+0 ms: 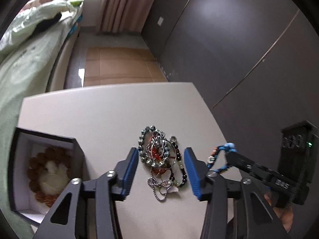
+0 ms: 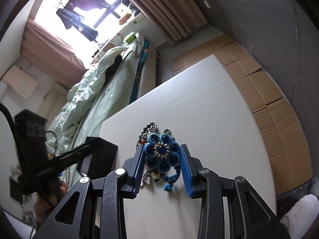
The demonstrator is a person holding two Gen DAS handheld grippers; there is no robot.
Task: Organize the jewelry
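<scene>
Facing a pale square tabletop [image 1: 99, 115], we see a black open box [image 1: 42, 139] at left, then a tangled heap of beaded bracelets and chains [image 1: 161, 159]. Our left gripper [image 1: 161, 171] straddles it, half-open; best lower gently. Our right gripper [image 2: 162, 163] clasps a blue fabric flower ornament [image 2: 161, 153].

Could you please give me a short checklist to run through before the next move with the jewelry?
1. Right gripper grips the blue flower ornament: ok, both pads press its sides.
2. Ornament lifted free of the jewelry pile: cannot tell.
3. Left gripper holds nothing: ok, its jaws straddle the pile without pressing it.
4. Black box open to receive: ok, though a brown bead bracelet already lies inside.
5. Pile lies well in from the edge of the white table: ok.
</scene>
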